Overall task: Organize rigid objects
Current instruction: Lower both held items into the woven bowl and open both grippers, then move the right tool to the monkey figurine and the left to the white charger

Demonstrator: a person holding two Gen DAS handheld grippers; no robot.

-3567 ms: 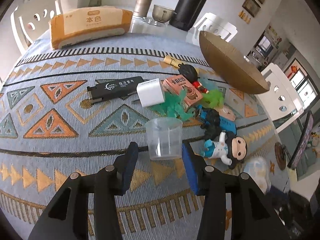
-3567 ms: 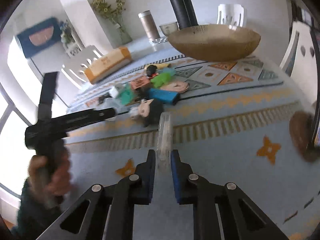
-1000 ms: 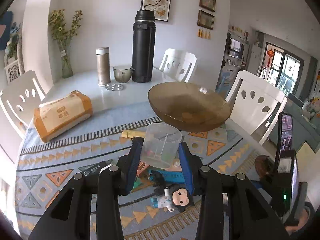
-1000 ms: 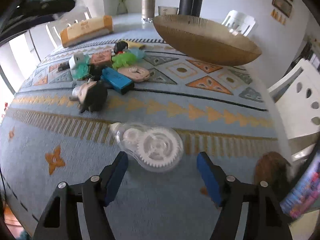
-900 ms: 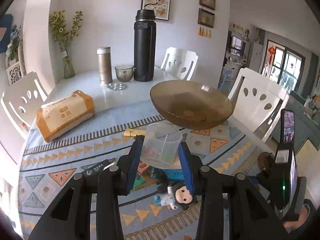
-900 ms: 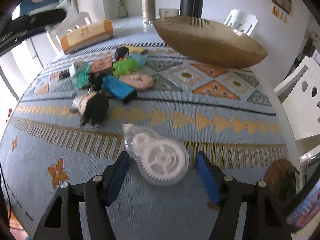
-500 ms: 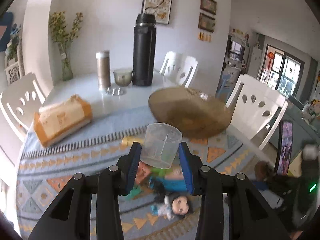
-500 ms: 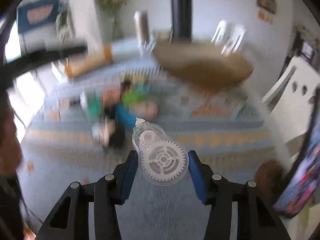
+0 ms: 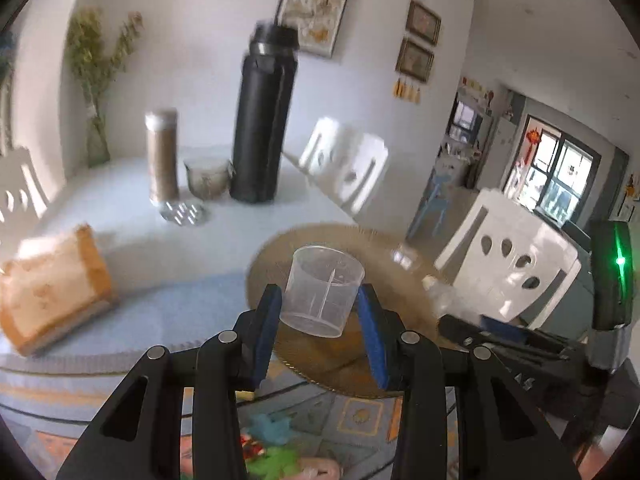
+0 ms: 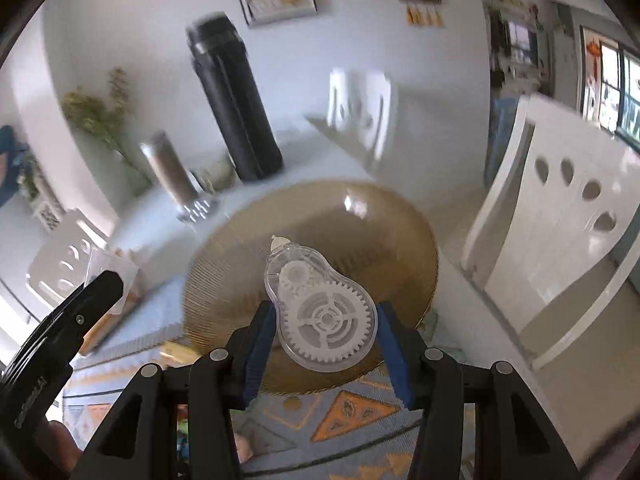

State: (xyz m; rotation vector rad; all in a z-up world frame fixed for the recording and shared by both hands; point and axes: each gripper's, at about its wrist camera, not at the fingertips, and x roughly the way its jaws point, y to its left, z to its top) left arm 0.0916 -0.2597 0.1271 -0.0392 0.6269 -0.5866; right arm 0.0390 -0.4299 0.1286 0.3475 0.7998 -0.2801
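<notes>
My left gripper [image 9: 320, 316] is shut on a clear plastic measuring cup [image 9: 324, 290] and holds it upright in the air over the near rim of a brown ribbed glass bowl [image 9: 384, 256]. My right gripper [image 10: 326, 330] is shut on a clear correction-tape dispenser [image 10: 320, 316] with white gears, held above the same bowl [image 10: 360, 220]. The right gripper shows at the right of the left wrist view [image 9: 504, 336]. The left gripper shows at the left edge of the right wrist view [image 10: 68, 320].
A tall black flask [image 9: 262, 120], a steel tumbler [image 9: 162, 156] and a small glass bowl [image 9: 208, 176] stand at the table's far side. An orange tissue pack [image 9: 52, 288] lies left. Toys lie on the patterned cloth [image 9: 280, 452] below. White chairs [image 9: 512, 260] surround the table.
Both grippers have lifted their objects and moved forward to above the brown bowl. The right gripper closed on the tape dispenser about half a second ago.
</notes>
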